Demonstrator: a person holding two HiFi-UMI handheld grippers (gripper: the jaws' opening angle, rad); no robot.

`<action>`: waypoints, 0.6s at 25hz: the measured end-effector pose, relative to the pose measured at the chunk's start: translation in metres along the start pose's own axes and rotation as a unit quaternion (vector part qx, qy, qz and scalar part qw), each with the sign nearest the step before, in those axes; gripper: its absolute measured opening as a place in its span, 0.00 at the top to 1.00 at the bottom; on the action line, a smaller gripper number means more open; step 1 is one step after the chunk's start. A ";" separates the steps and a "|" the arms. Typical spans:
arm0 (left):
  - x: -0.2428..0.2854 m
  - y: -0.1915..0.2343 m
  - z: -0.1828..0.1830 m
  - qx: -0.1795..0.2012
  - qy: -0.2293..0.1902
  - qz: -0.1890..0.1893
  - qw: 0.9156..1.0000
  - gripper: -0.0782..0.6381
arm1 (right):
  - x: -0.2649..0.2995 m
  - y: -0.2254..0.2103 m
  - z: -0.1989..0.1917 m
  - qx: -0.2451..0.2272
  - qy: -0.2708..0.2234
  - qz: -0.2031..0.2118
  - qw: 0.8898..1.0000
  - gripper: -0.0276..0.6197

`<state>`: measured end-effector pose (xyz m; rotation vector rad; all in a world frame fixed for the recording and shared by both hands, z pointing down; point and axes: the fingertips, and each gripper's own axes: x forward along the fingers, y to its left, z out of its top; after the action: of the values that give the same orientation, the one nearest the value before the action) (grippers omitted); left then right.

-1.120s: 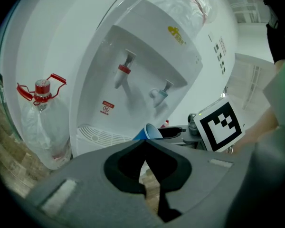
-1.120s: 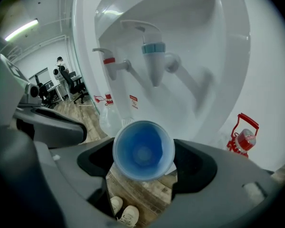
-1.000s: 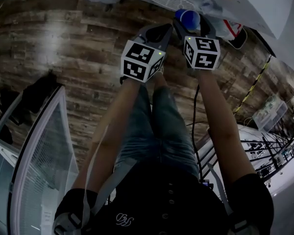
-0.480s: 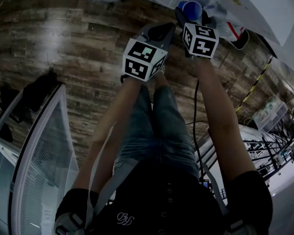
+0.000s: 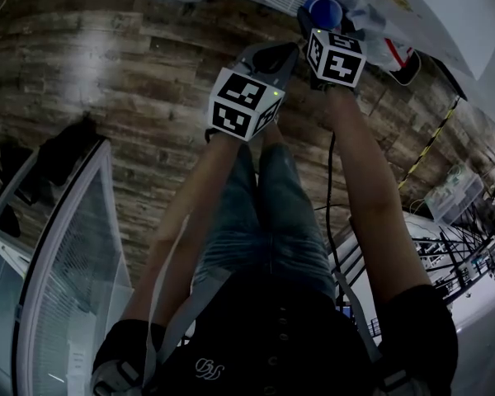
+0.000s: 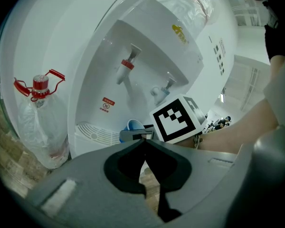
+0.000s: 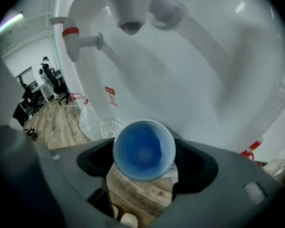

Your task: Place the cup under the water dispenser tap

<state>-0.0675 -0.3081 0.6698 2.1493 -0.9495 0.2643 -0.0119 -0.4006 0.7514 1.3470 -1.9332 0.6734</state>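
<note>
The right gripper has pushed the blue cup further in toward the water dispenser — its jaws hug the cup, now low beneath the tap. The left gripper is closed, holding nothing. Nearly placed, I think.

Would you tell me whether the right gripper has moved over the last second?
Yes; the right gripper, holding the blue cup, moved forward, closer to the water dispenser.
</note>
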 end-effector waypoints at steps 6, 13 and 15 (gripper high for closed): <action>0.000 0.001 0.005 -0.005 -0.009 0.007 1.000 0.89 | -0.004 0.000 0.003 0.008 -0.008 -0.002 1.000 0.39; -0.003 0.003 0.017 0.001 -0.017 0.014 1.000 0.89 | -0.017 0.000 0.003 0.021 -0.013 -0.002 1.000 0.39; -0.005 0.001 0.017 0.002 -0.017 0.016 1.000 0.89 | -0.024 0.000 0.004 0.023 -0.014 0.001 1.000 0.39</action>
<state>-0.0739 -0.3180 0.6559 2.1497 -1.0049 0.2454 -0.0069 -0.3890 0.7304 1.3905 -1.9530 0.7075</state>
